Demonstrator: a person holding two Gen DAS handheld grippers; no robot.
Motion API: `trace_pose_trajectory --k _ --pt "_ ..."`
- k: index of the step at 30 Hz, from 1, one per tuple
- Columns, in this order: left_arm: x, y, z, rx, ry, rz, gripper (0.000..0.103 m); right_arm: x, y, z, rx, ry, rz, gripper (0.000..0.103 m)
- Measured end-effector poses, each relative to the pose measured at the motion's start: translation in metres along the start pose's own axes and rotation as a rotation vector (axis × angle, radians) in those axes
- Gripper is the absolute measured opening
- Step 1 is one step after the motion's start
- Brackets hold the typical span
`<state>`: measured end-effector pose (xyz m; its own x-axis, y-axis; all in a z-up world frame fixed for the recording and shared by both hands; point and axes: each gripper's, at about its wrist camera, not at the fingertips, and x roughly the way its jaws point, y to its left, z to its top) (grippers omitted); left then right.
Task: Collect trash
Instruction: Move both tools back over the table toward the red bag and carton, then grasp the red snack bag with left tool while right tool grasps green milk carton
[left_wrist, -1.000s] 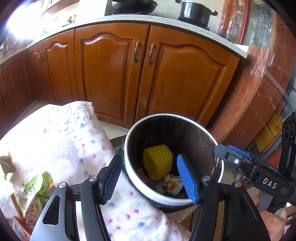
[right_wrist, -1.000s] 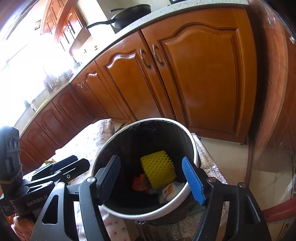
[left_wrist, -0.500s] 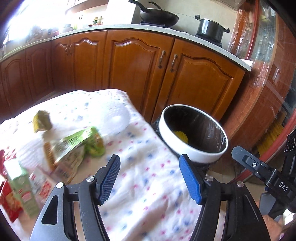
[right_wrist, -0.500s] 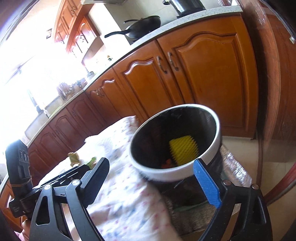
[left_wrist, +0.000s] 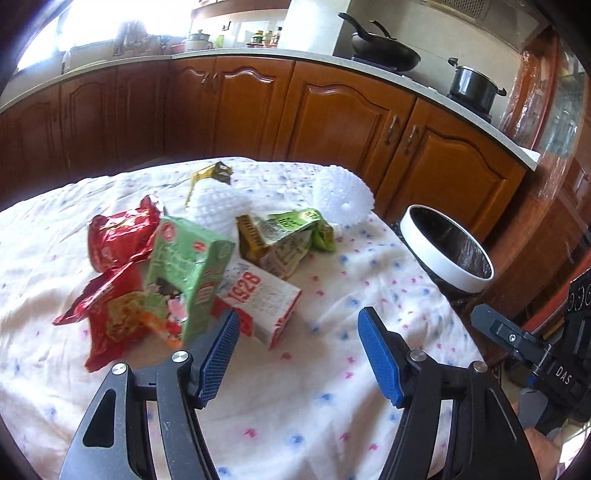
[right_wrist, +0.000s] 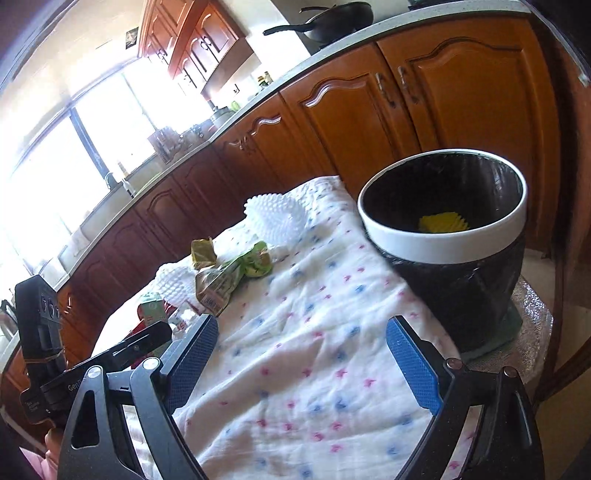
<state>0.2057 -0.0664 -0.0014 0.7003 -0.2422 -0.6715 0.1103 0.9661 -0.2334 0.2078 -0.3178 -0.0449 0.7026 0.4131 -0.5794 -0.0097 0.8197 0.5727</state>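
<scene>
A pile of trash lies on the white dotted tablecloth (left_wrist: 332, 387): a green carton (left_wrist: 184, 273), a white "1928" box (left_wrist: 258, 295), red wrappers (left_wrist: 114, 236), a green and yellow wrapper (left_wrist: 288, 236) and white foam nets (left_wrist: 343, 195). The white-rimmed bin (left_wrist: 443, 251) with a black liner stands off the table's right end; it also shows in the right wrist view (right_wrist: 443, 240) with a yellow foam net (right_wrist: 443, 223) inside. My left gripper (left_wrist: 299, 350) is open and empty just in front of the "1928" box. My right gripper (right_wrist: 314, 362) is open and empty over the cloth, near the bin.
Wooden kitchen cabinets (left_wrist: 332, 122) run behind the table, with a wok (left_wrist: 384, 51) and a pot (left_wrist: 472, 85) on the counter. The bin stands on a low shiny-covered stand (right_wrist: 532, 325). A small olive wrapper (right_wrist: 203, 251) lies near the far table edge.
Both grippers have pulled back from over the bin and swung left toward the table. The left one now faces the trash pile. Both stayed open and empty.
</scene>
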Motion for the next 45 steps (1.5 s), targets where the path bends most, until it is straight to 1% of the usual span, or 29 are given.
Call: trace_pose_trajectory --k 6,11,17,23,25,28,31,34,40,43,45 --pt "-0.031 0.03 -0.012 -0.052 -0.019 0.038 0.066 0.013 0.032 -0.014 -0.052 0.037 0.051 0.094" --pt "-0.048 0.049 -0.017 -0.078 -0.031 0.064 0.066 0.02 0.052 -0.02 -0.082 0.054 0.084 0.094" --pt "-0.061 0.067 -0.021 -0.106 -0.044 0.092 0.066 0.026 0.073 -0.023 -0.116 0.066 0.125 0.094" --pt "-0.068 0.082 -0.017 -0.129 -0.06 0.131 0.066 0.036 0.09 -0.021 -0.14 0.081 0.175 0.094" --pt "-0.067 0.088 -0.015 -0.136 -0.059 0.149 0.066 0.041 0.097 -0.019 -0.154 0.088 0.192 0.093" --pt "-0.06 0.099 -0.014 -0.16 -0.036 0.169 0.066 0.049 0.105 -0.016 -0.164 0.096 0.217 0.092" --pt "-0.05 0.109 -0.01 -0.185 -0.004 0.173 0.066 0.061 0.112 -0.012 -0.163 0.112 0.243 0.087" --pt "-0.038 0.115 -0.008 -0.185 0.016 0.189 0.066 0.073 0.121 -0.009 -0.16 0.13 0.279 0.084" --pt "-0.02 0.125 -0.005 -0.199 0.029 0.198 0.063 0.106 0.136 -0.011 -0.175 0.196 0.312 0.074" --pt "-0.015 0.125 -0.003 -0.192 0.029 0.186 0.057 0.119 0.147 -0.012 -0.197 0.211 0.33 0.071" --pt "-0.01 0.125 -0.001 -0.187 0.035 0.178 0.05 0.127 0.156 -0.012 -0.219 0.217 0.335 0.068"
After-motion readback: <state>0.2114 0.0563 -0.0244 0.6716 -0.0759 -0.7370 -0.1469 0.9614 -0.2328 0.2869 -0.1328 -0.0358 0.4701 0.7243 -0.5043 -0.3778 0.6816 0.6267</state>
